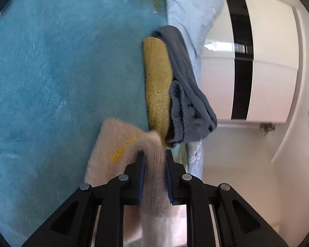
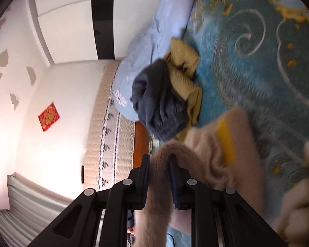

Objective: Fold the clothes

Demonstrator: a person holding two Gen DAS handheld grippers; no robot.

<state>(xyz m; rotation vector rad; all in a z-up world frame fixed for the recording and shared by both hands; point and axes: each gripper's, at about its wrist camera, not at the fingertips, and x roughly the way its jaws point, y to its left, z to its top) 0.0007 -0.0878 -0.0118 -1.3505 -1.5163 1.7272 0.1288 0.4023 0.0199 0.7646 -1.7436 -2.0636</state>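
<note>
Two grippers, one garment: the left gripper (image 1: 154, 154) and the right gripper (image 2: 159, 158) each have a ribbed edge of the fuzzy beige sweater (image 1: 121, 142) looped between the jaws, whose pads look slackened rather than clamped, so the hold seems loose. The sweater, marked with a yellow patch (image 2: 226, 144), lies near on the teal patterned blanket (image 1: 61, 72); farther off, a mustard knit (image 1: 156, 82) and a dark blue garment (image 1: 185, 86) sit heaped against a light blue floral pillow (image 2: 146, 39). Step in hand, by my reading: laying down a fold; next, free both edges cleanly and smooth the layer flat.
</note>
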